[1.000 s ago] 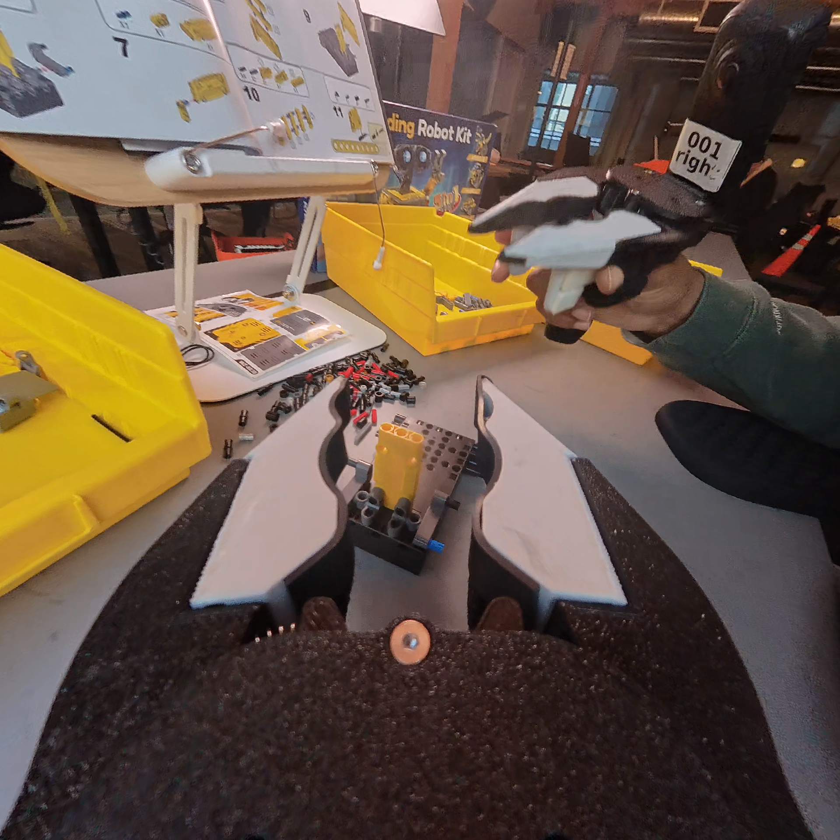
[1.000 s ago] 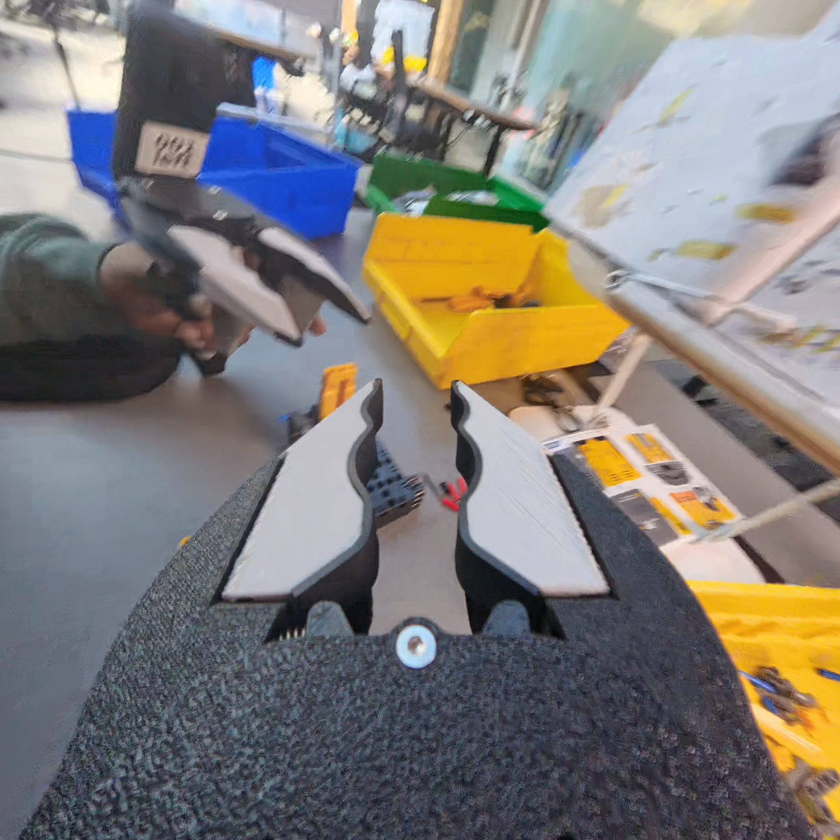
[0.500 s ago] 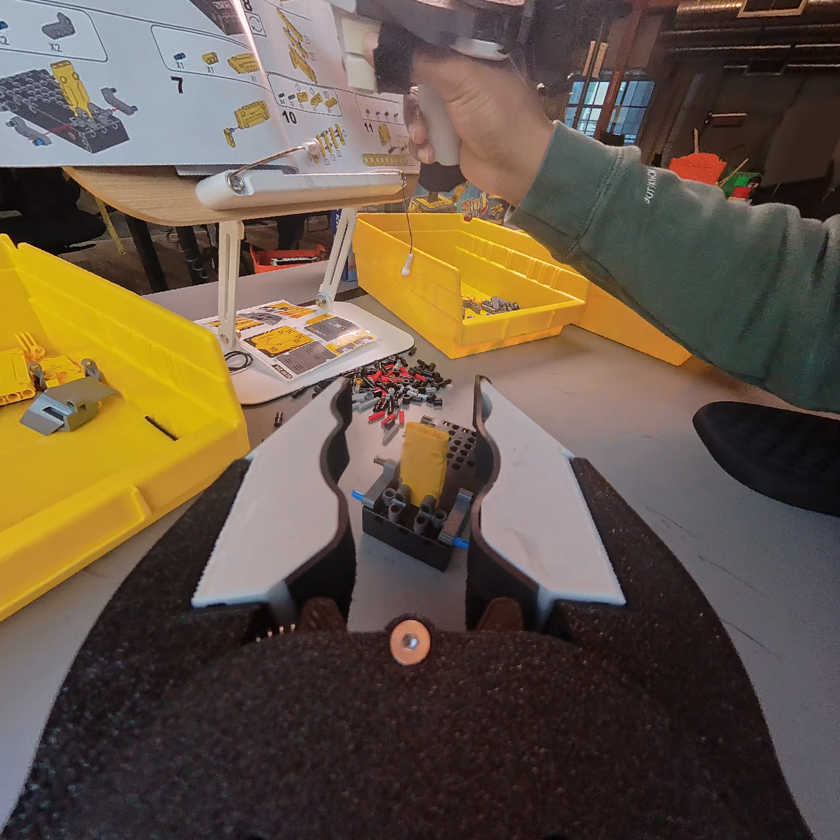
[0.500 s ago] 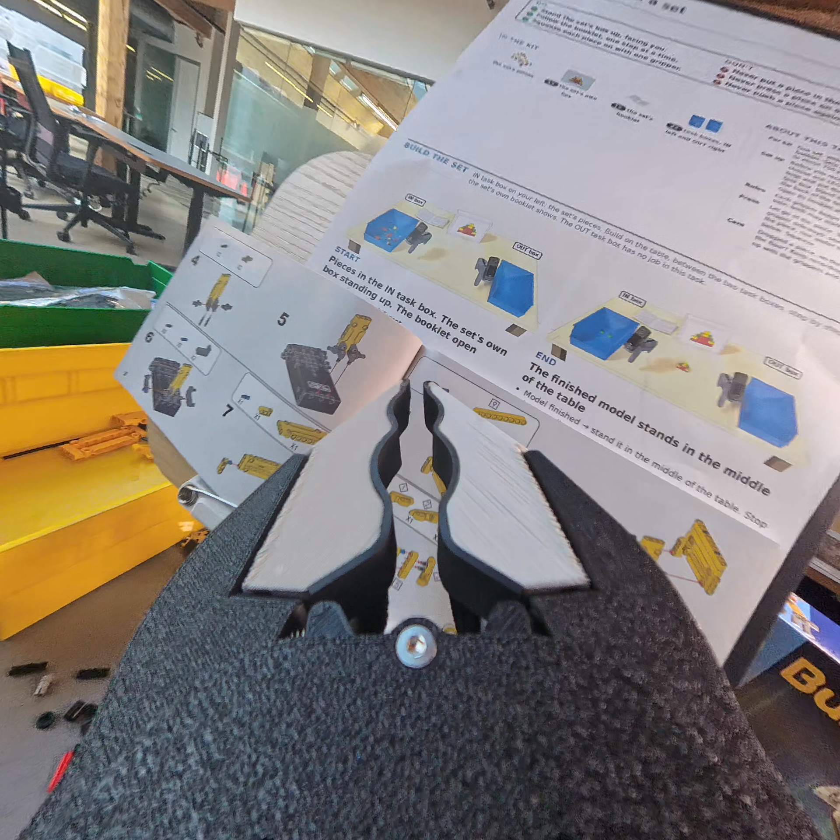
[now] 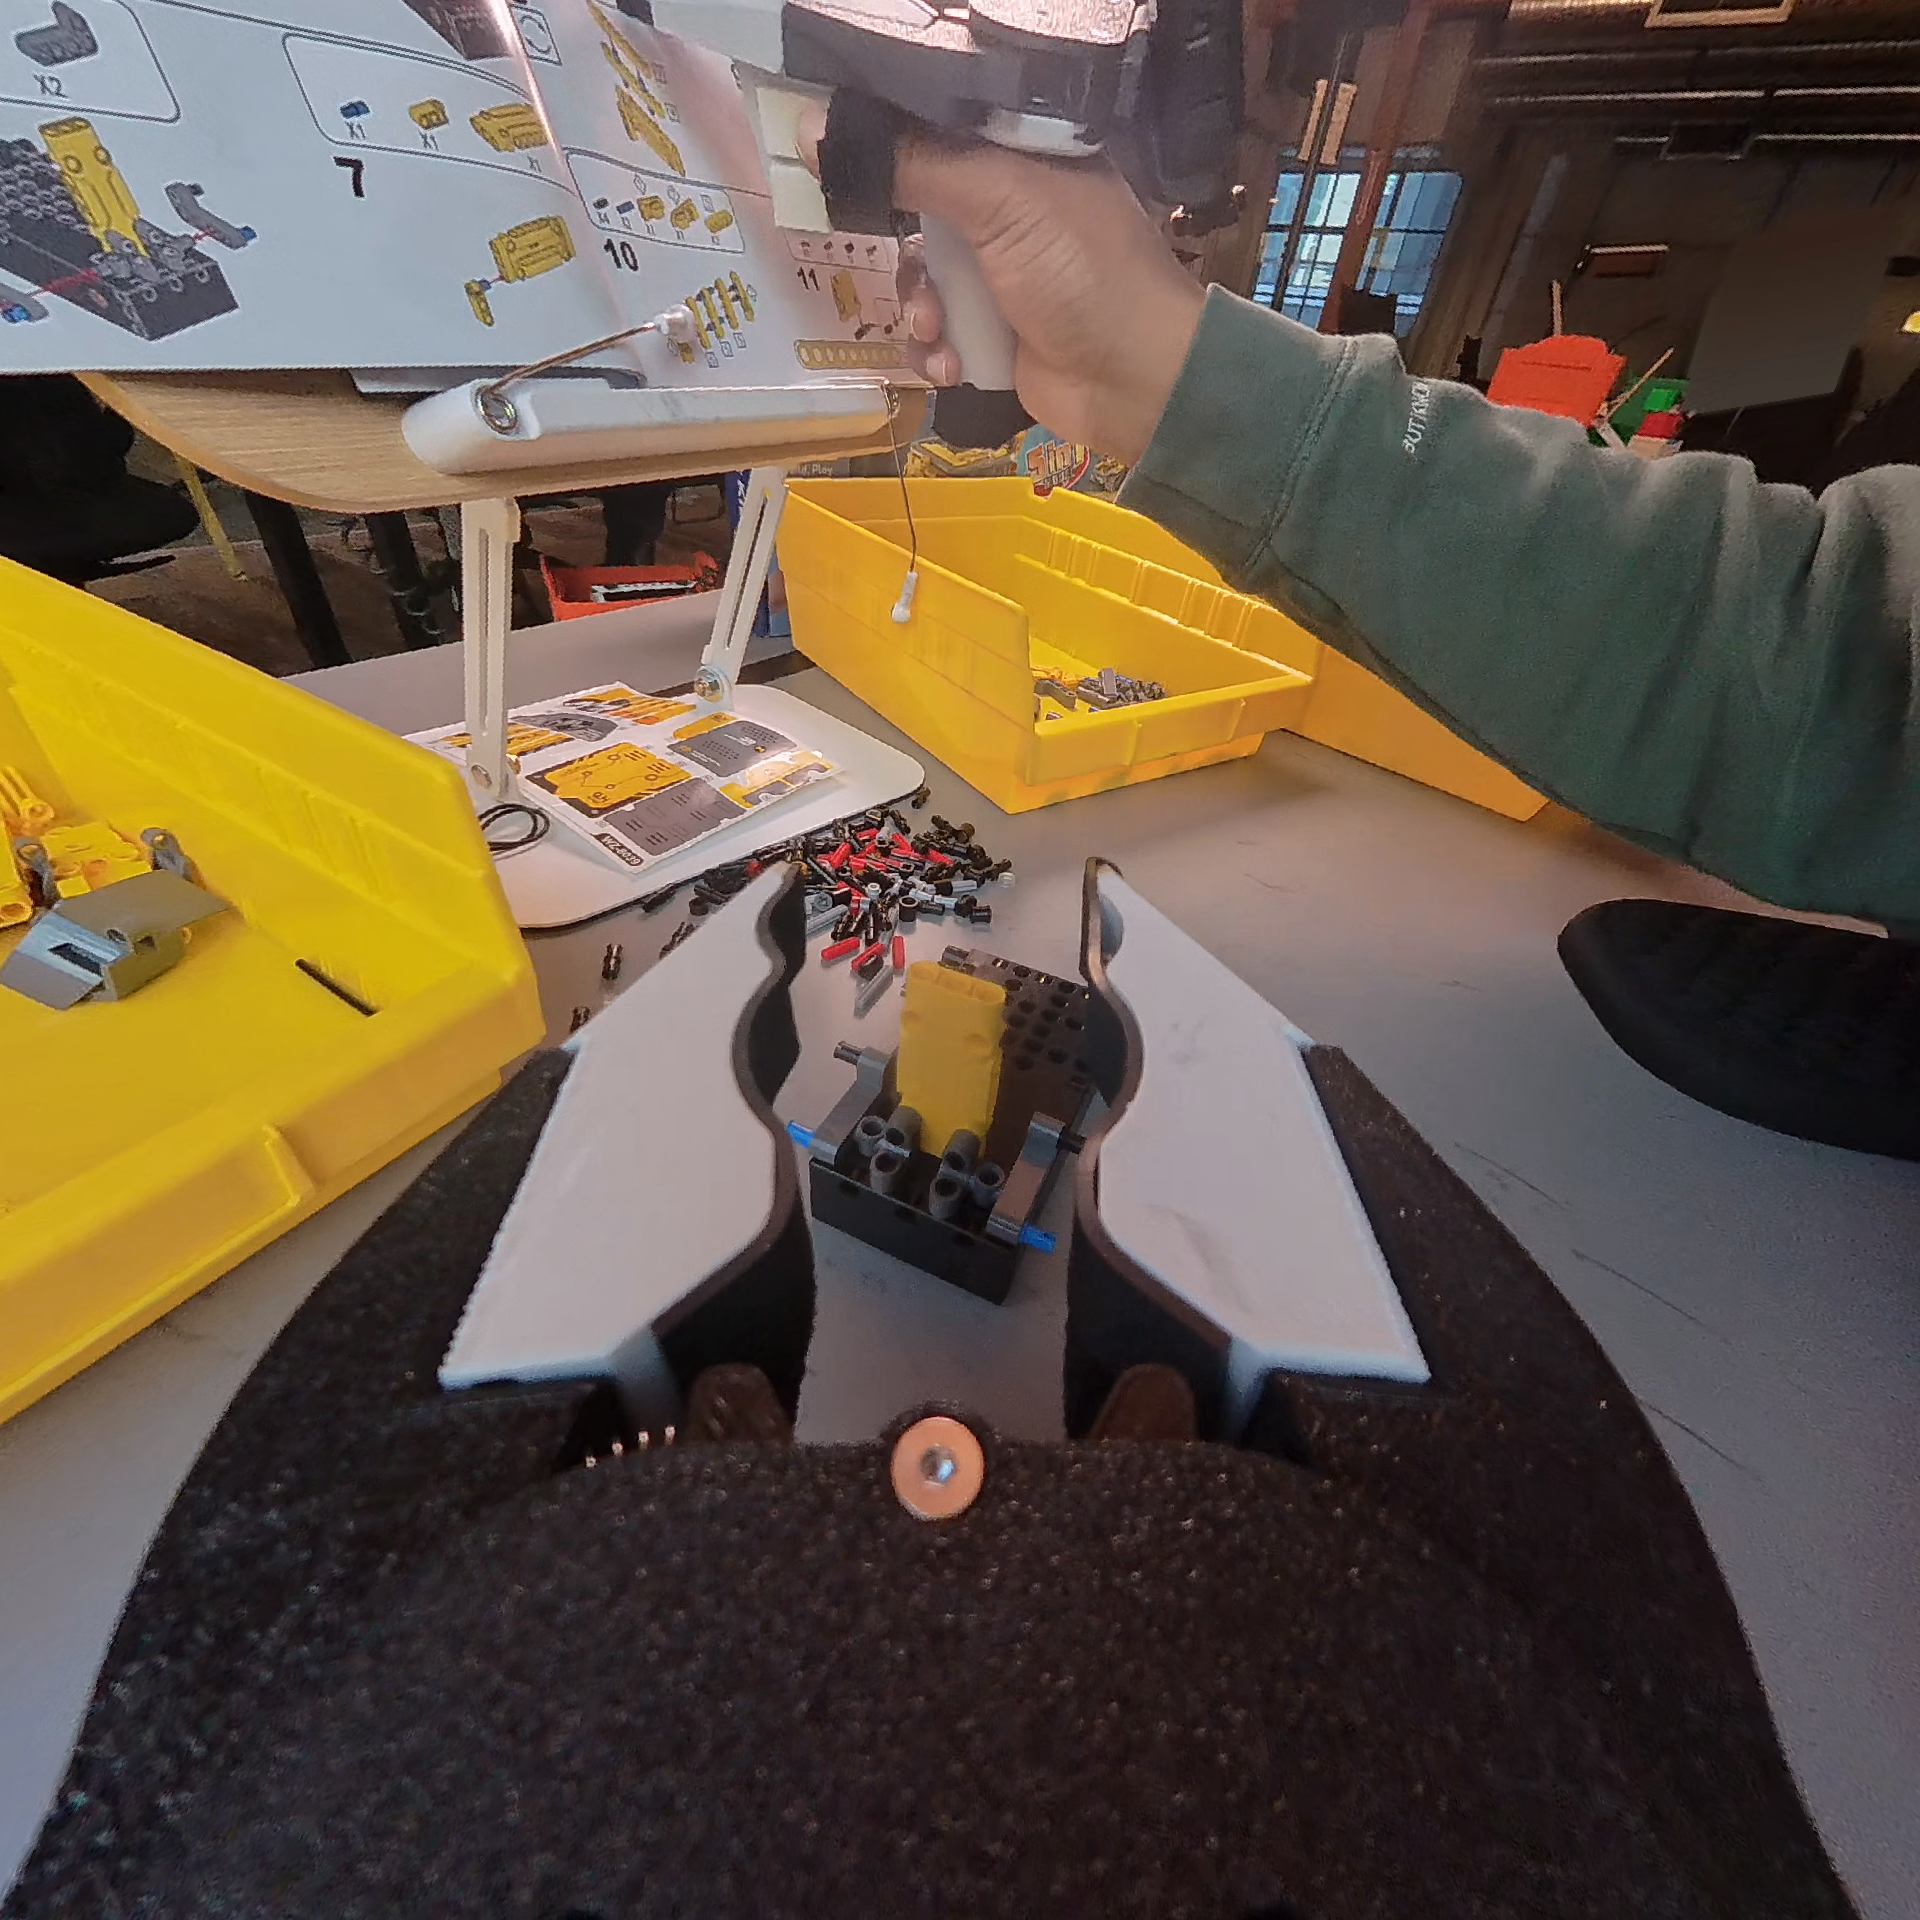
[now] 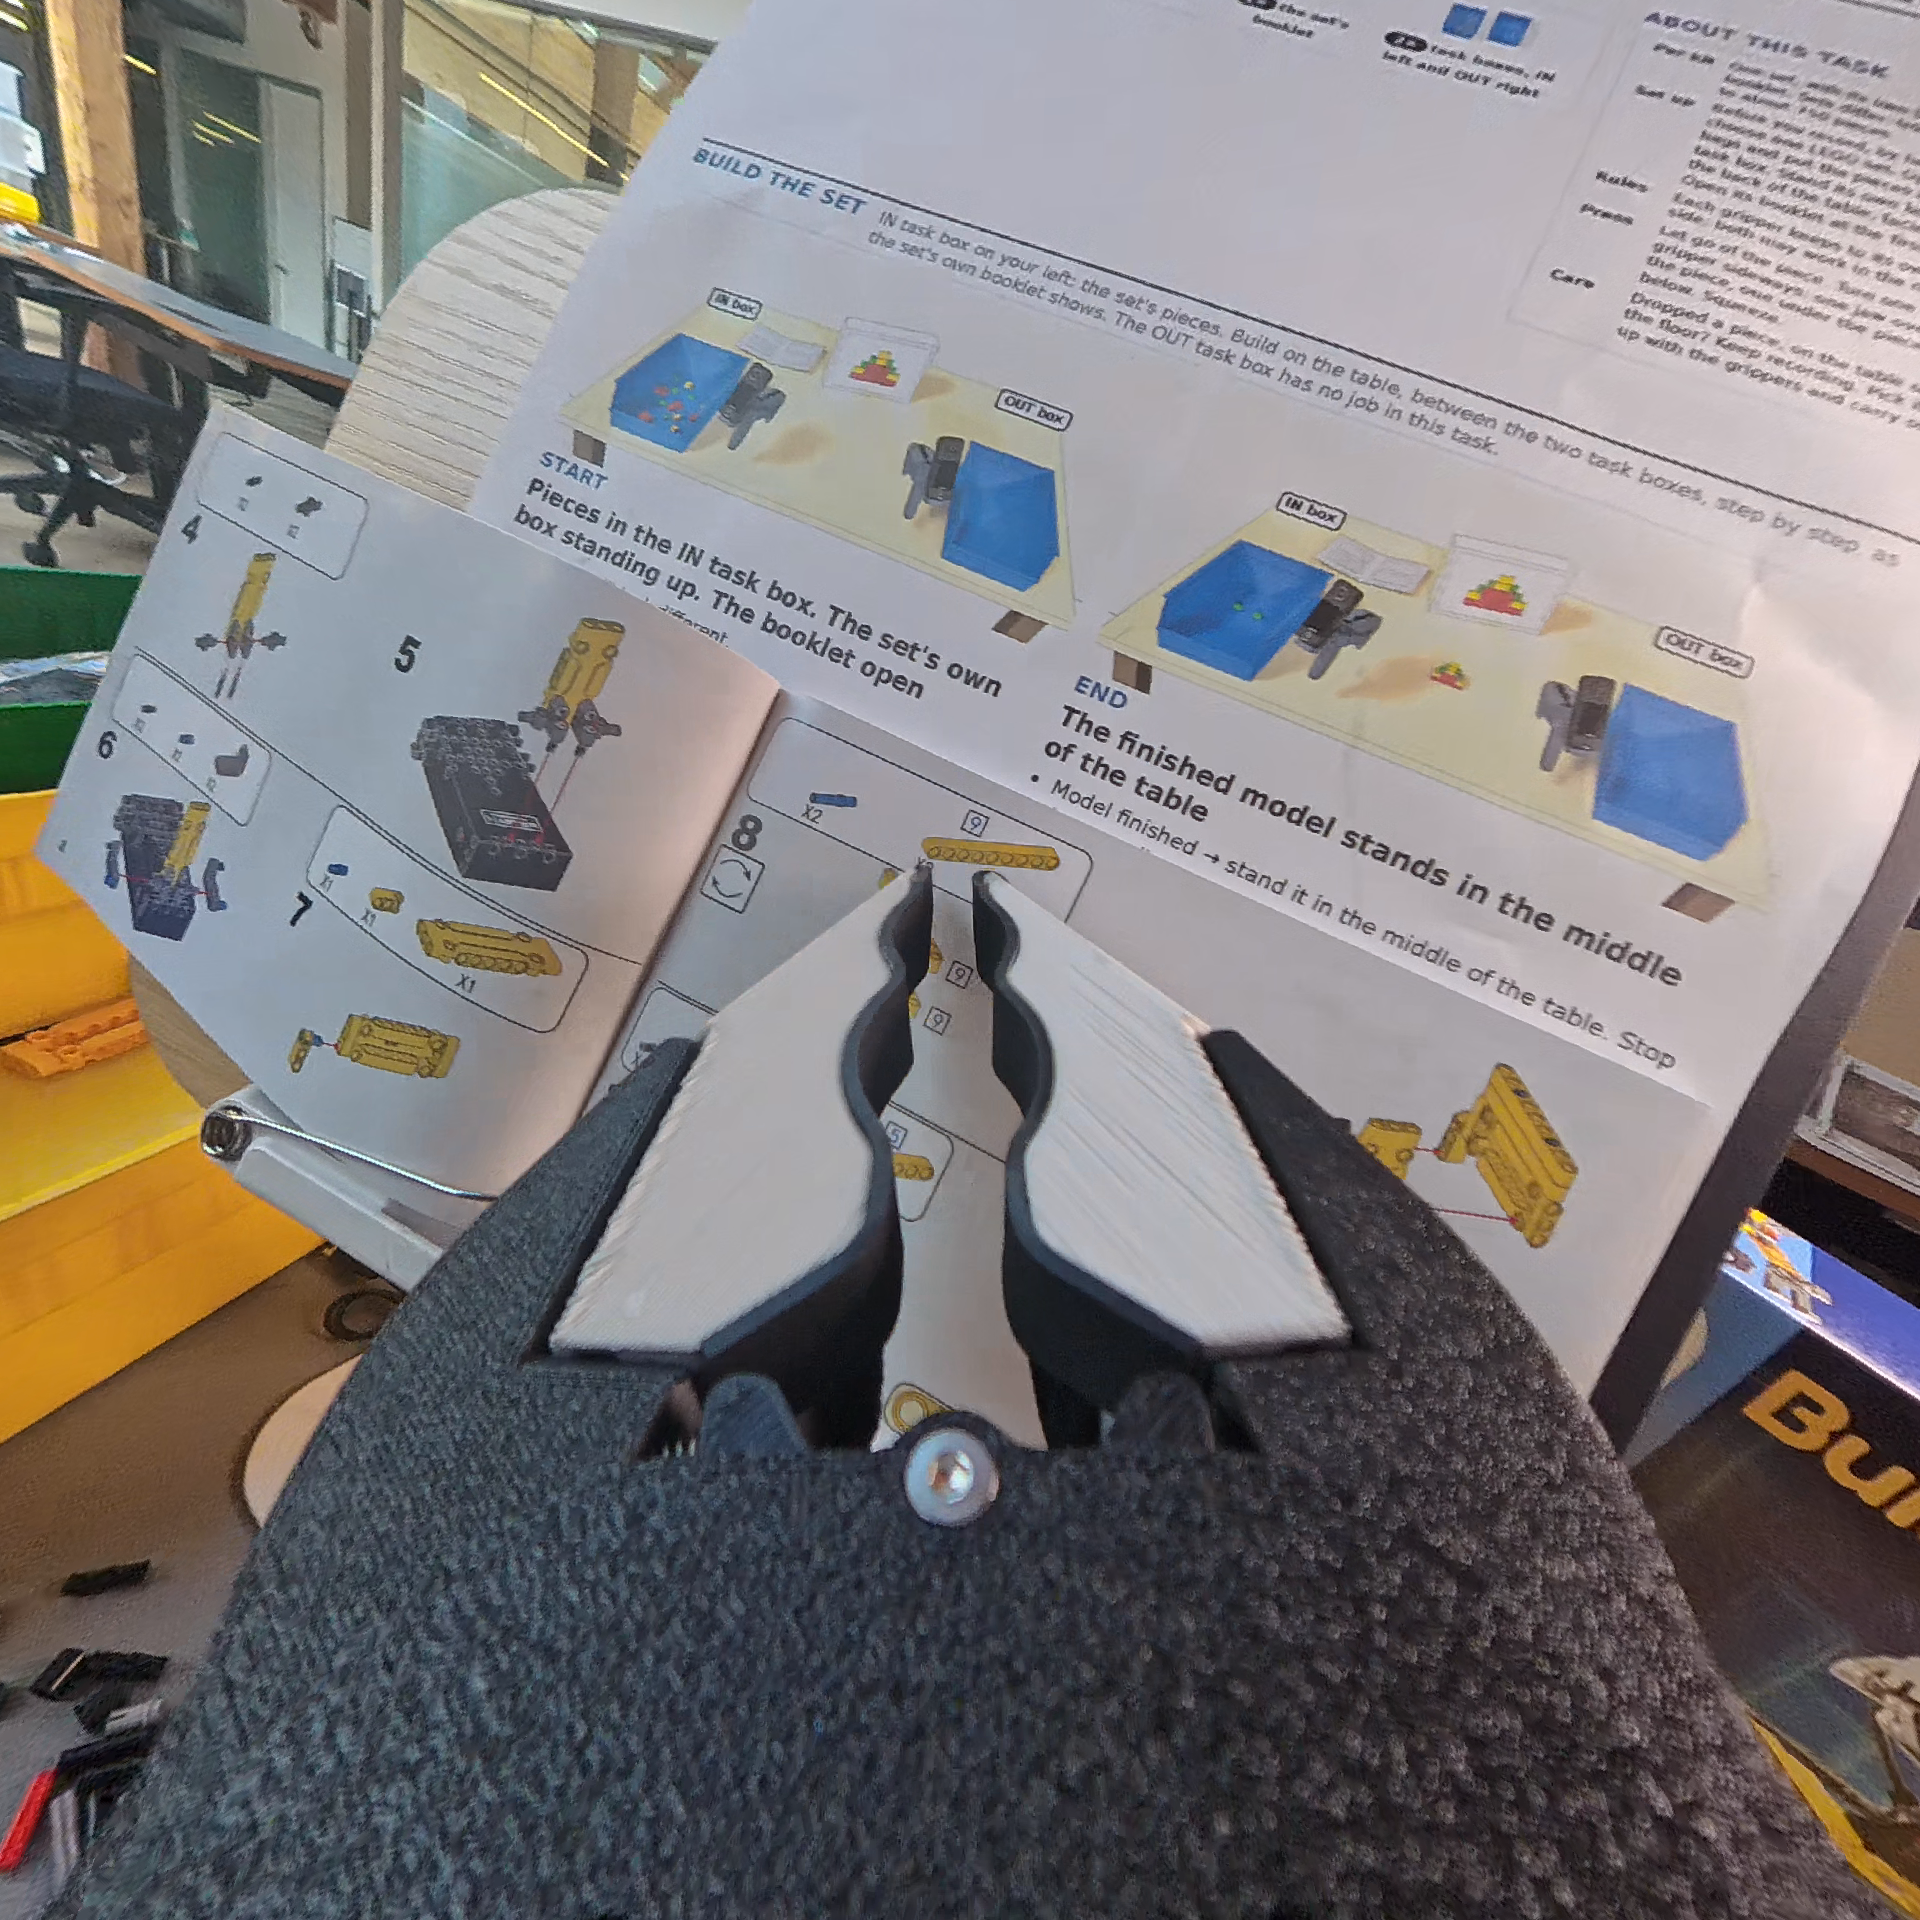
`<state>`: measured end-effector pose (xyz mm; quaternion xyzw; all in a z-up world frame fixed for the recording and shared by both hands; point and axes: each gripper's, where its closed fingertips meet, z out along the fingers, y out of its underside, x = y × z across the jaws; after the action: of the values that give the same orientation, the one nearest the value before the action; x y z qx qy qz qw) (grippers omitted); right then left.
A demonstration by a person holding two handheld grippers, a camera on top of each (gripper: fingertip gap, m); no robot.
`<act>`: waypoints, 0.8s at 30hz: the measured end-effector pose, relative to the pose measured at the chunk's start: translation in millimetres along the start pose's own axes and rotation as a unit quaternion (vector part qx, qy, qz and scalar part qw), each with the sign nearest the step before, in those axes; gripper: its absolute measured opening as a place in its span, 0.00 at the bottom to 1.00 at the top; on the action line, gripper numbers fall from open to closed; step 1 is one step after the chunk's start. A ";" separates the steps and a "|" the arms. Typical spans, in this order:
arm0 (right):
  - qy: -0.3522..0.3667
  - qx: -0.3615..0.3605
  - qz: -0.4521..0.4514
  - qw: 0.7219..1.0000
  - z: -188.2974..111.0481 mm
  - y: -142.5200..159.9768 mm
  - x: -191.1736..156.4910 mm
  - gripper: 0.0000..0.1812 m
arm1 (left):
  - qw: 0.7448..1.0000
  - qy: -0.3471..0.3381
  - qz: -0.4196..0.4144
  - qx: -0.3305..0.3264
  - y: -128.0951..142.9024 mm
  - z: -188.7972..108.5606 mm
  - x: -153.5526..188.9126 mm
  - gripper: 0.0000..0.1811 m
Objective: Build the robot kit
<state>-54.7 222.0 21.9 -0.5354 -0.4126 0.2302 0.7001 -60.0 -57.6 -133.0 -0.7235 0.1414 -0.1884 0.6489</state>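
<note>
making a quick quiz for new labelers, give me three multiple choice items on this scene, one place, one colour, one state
1. Where does the black brick base with an upright yellow block sit?
A. inside a yellow bin
B. on the grey table between the left hand-held gripper's fingers
C. on the booklet stand

2. What colour is the plastic bin holding a few small grey parts?
A. yellow
B. green
C. red

3. How do the right hand-held gripper's jaws stand?
A. wide apart
B. clamped on a brick
C. nearly closed, holding nothing

Answers:
1. B: the left wrist view shows the base on the table, with the left hand-held gripper open around it.
2. A: its walls are yellow.
3. C: only a narrow gap shows at the tips, in front of the open paper instruction booklet.
</note>
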 end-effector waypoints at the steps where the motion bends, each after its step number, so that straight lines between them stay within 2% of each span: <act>1: 0.000 -0.003 -0.004 1.000 0.4 1.6 1.5 0.04 | 1.000 0.000 0.003 -0.001 0.2 0.2 0.7 0.29; 5: -0.005 -0.003 -0.006 1.000 -1.1 2.6 2.3 0.05 | 1.000 -0.006 0.008 -0.002 0.6 0.2 -0.3 0.29; 8: -0.012 0.014 0.006 1.000 -13.0 -4.0 -0.2 0.06 | 1.000 -0.012 0.007 -0.002 0.3 -0.7 -2.7 0.29; 18: -0.054 0.042 0.059 0.996 -95.1 -7.0 -10.0 0.06 | 1.000 -0.019 0.008 -0.004 1.0 -0.3 -4.4 0.29; 21: -0.092 0.005 0.025 0.995 -109.7 8.7 -30.9 0.06 | 1.000 -0.023 0.006 -0.004 1.0 -0.7 -6.0 0.29; 24: -0.202 -0.091 0.010 0.975 -123.9 46.2 -75.1 0.07 | 1.000 -0.026 0.005 -0.013 3.2 -1.0 -8.8 0.29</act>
<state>11.4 110.1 -57.1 -0.5432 -0.5593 0.3020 0.5486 -68.2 -55.0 -136.8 -0.7360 0.1304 -0.1643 0.6436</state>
